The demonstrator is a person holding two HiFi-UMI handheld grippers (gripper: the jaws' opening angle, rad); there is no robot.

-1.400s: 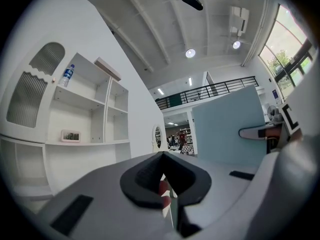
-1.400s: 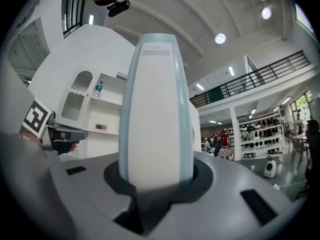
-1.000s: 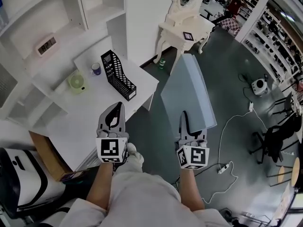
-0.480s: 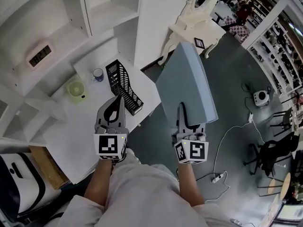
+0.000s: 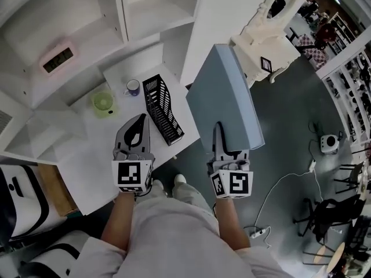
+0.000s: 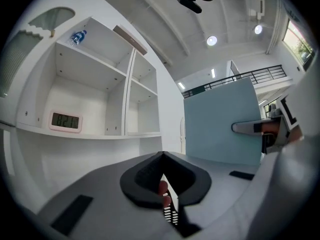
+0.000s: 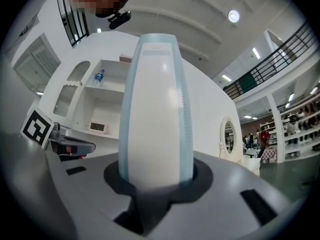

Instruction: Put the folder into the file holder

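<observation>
The folder (image 5: 223,94) was pinched on edge by the right tool (image 5: 218,133), likely so it could be slid into the file holder (image 5: 164,110); the left tool (image 5: 138,124) was pressed together, empty.

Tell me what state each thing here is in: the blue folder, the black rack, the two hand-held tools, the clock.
right gripper: fingers closed on the folder.
left gripper: fingers together, holding nothing.
folder: held on edge in the air, outside the file holder.
file holder: upright on the table, no folder inside.
clock: display on.
</observation>
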